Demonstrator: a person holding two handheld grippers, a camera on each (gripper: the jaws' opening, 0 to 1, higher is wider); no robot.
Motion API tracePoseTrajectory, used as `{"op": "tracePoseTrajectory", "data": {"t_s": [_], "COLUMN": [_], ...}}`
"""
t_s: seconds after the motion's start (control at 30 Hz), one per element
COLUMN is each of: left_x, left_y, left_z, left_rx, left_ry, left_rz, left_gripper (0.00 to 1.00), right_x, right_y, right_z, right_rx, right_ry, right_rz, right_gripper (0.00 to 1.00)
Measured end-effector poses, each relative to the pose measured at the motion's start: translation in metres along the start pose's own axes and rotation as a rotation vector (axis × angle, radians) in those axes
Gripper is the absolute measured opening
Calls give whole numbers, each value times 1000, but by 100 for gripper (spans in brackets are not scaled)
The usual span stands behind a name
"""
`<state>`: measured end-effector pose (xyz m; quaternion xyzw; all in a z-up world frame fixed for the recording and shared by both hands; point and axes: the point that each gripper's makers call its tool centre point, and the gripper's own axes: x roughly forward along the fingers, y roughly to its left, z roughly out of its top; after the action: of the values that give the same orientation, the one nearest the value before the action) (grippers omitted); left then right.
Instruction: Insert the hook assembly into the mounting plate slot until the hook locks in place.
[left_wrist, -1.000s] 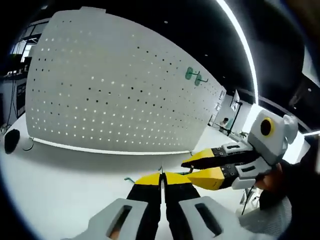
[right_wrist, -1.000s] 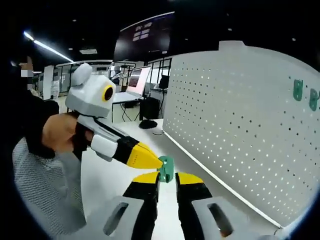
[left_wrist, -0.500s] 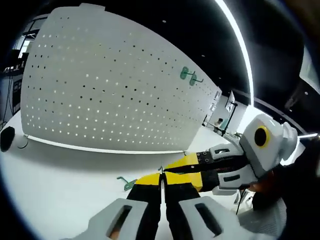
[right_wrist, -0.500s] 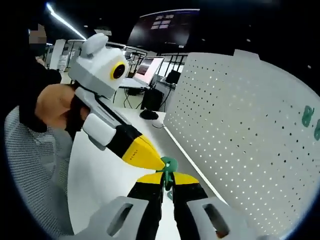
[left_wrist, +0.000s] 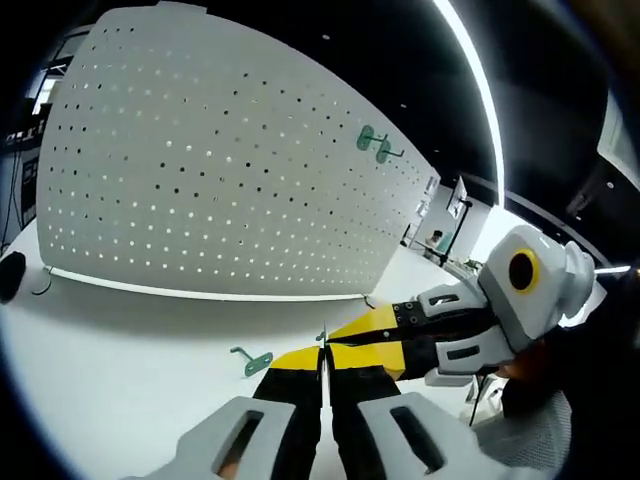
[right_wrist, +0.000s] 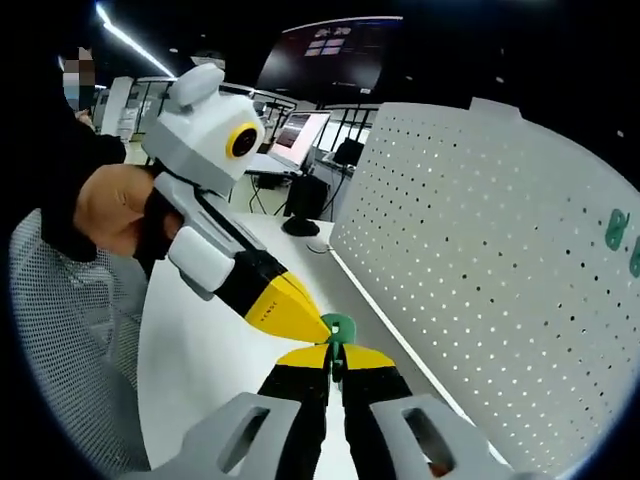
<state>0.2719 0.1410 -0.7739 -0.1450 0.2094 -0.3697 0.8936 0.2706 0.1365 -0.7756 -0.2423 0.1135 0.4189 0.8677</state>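
Nearest in the right gripper view, my right gripper (right_wrist: 336, 352) has its yellow-tipped jaws drawn together on a small green hook assembly (right_wrist: 336, 330), whose rounded top stands just above the tips. The left gripper (right_wrist: 285, 310) comes in from the left of that view, held by a hand (right_wrist: 112, 208), its tip touching or just beside the hook.

In the left gripper view, the left gripper (left_wrist: 323, 357) has its jaws pressed together; I see nothing between them, though the hook may be hidden at the tips, so I cannot tell whether it shares the grip. The right gripper (left_wrist: 375, 335) enters from the right, its tips meeting mine. Just beyond, a second green hook (left_wrist: 251, 361) lies flat on the white table (left_wrist: 120, 360), apart from both tools.

Further off stands the white pegboard (left_wrist: 220, 180), upright at the table's far edge; I take it as the mounting plate. Two green hooks (left_wrist: 373, 144) already hang high on it, near its far end.

Judgement: the step in hand is gripping and orienting the hook between the two tools, with insertion not yet begun. The next move calls for carrying the held hook across to the board, lining its prongs with a pair of holes and pressing until it seats. The risk is the hook rotating in the jaws.
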Motion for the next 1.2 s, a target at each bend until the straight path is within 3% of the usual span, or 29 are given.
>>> {"op": "tracePoseTrajectory", "data": {"t_s": [0.33,0.77,1.07,1.2], "left_x": [1,3,6,6], "left_y": [-7,-16,-23,-27], "left_z": [9,10,9,10], "left_rx": [91,177,270,273], "left_ry": [-51,-58,-46,-56], "left_rz": [-24,-33,-41,-60], "left_gripper": [4,28,45,51], "right_x": [-5,-25,-53,-75], "right_y": [-8,-38,-84,-117], "right_z": [2,6,7,9], "right_rx": [93,179,233,256], "right_ry": [-19,-57,-85,-107], "right_rz": [-14,-113,-241,-331], "right_gripper": [1,1,1,1]}}
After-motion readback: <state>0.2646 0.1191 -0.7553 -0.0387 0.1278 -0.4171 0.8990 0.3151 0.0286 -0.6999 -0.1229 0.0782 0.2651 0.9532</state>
